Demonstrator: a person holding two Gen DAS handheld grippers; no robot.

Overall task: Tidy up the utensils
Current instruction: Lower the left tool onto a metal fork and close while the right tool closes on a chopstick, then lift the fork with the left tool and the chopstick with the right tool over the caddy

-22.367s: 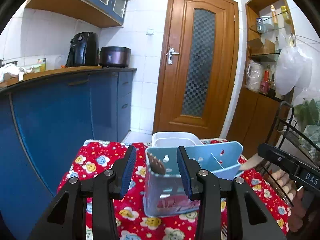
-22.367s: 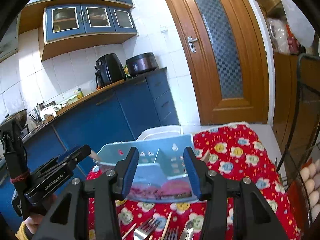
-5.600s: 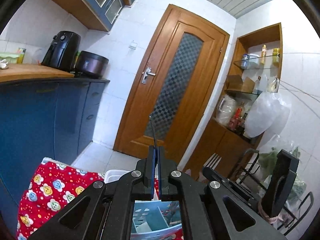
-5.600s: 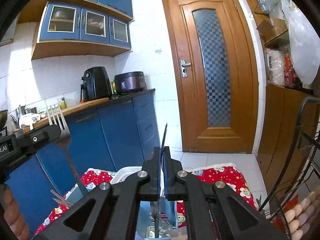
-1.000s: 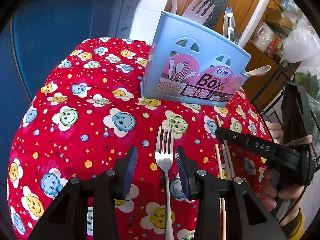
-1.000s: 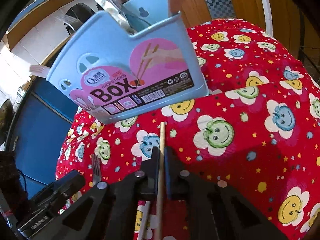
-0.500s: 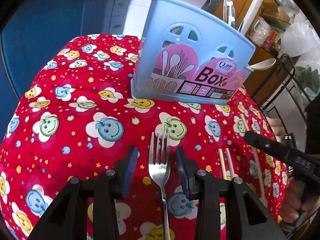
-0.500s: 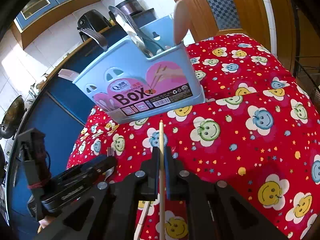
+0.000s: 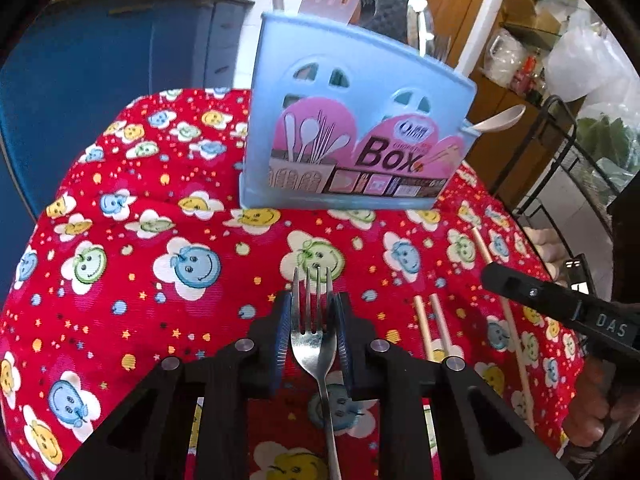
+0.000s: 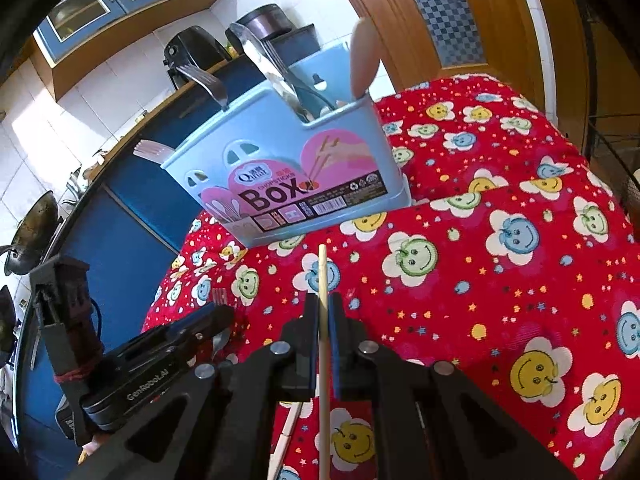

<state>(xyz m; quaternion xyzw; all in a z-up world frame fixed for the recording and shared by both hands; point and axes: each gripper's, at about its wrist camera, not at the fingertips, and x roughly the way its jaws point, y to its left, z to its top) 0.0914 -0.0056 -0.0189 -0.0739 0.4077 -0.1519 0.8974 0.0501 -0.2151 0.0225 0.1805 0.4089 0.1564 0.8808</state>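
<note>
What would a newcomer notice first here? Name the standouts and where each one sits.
The light blue utensil box, with its pink "Box" label, stands at the far side of the red smiley-flower tablecloth, with cutlery poking out of its top. Nearer, the left gripper closes around a steel fork. The right gripper pinches a wooden chopstick pointing toward the box.

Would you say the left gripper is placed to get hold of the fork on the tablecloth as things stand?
Probably yes. The left gripper has its fingers close on either side of the fork, at the base of its tines, and nothing lies between them.
</note>
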